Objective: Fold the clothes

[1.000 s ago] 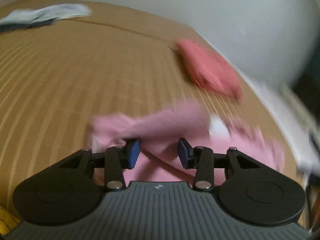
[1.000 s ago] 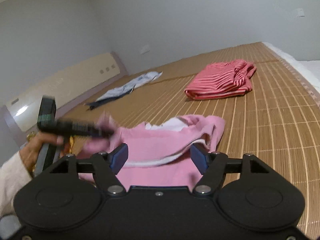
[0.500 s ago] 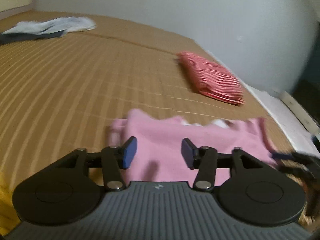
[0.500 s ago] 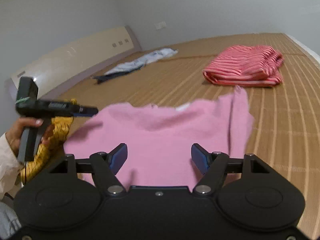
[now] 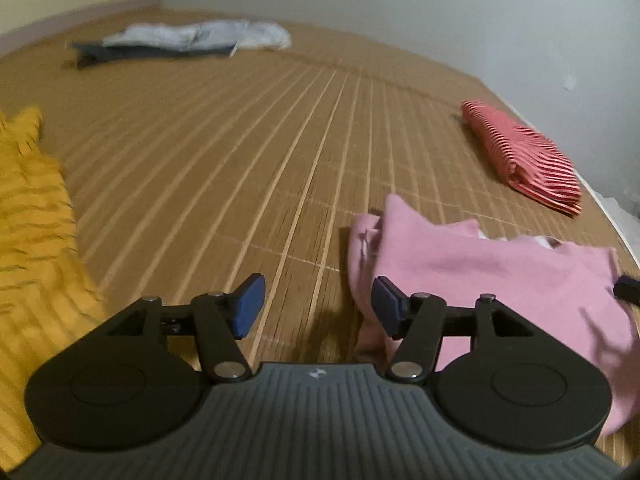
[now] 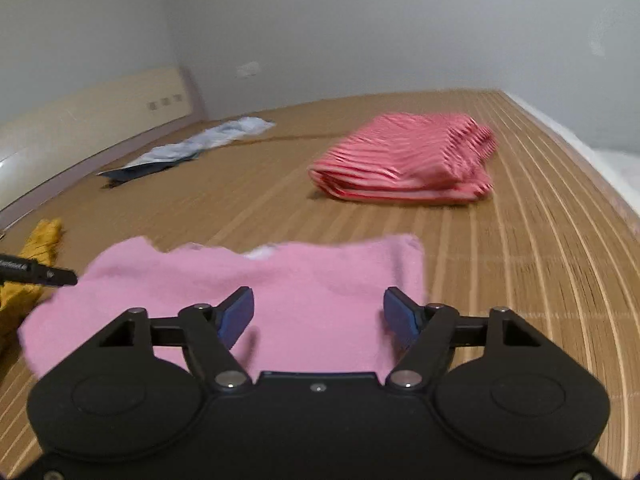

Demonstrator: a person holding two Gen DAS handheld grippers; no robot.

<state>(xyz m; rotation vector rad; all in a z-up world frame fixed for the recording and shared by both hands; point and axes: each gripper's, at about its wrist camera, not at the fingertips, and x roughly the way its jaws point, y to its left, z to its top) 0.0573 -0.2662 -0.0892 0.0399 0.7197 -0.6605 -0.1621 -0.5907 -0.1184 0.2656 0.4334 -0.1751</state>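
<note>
One pink garment [image 6: 256,292] flat — four garments, seemingly

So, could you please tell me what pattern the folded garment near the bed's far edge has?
Red and white stripes on the folded garment; clearest in the right wrist view.

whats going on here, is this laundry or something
Clothes are being folded on a bamboo mat by a person holding a gripper in each hand. Both the left gripper and the right gripper are open and grip nothing. A pink top lies folded flat just ahead of them. A red striped garment is already folded farther back; a yellow garment and a pale blue and dark pile lie unfolded.
</note>
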